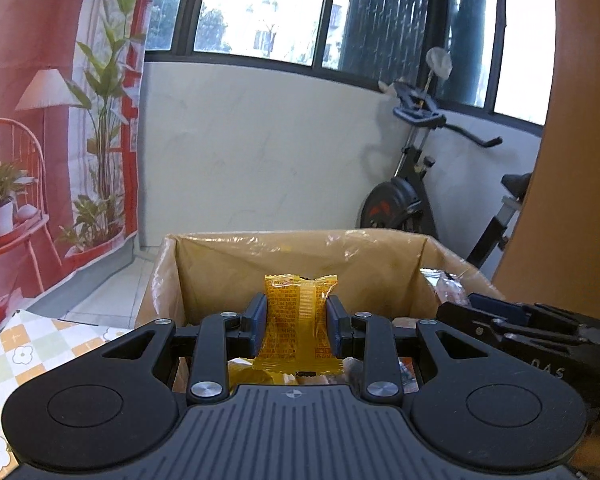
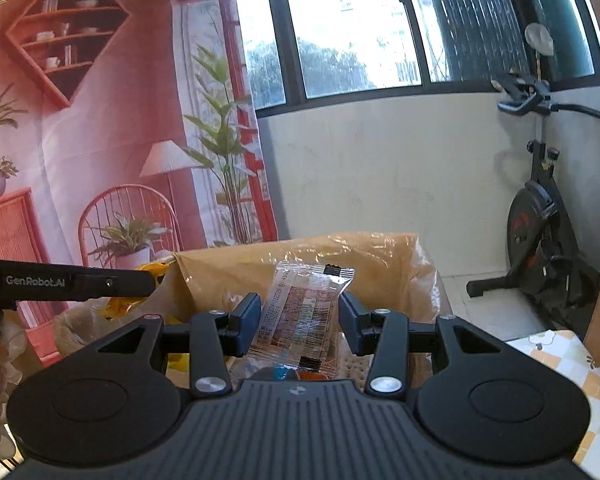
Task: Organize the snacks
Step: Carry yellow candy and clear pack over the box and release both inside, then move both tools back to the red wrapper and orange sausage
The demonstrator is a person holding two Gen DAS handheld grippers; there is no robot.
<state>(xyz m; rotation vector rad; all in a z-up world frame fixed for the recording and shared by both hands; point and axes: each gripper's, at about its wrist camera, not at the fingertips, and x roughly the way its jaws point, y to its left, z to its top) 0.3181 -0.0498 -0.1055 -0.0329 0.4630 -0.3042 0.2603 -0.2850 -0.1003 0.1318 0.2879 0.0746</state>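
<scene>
My left gripper [image 1: 296, 318] is shut on a yellow snack packet [image 1: 299, 320] and holds it upright over the open cardboard box [image 1: 300, 252]. My right gripper [image 2: 299, 318] has a clear snack packet with a barcode [image 2: 300, 316] between its fingers, tilted, over the same box [image 2: 380, 256]. The left finger touches the packet; a small gap shows at the right finger. More wrapped snacks lie in the box under both grippers. The right gripper's body shows at the right of the left wrist view [image 1: 532, 328]. The left gripper's body shows at the left of the right wrist view [image 2: 72, 282].
The box is lined with clear plastic. A checkered tablecloth [image 1: 16, 352] covers the table beside it. An exercise bike [image 2: 540, 220] stands by the white wall at the right. A printed red backdrop [image 2: 100, 140] hangs at the left.
</scene>
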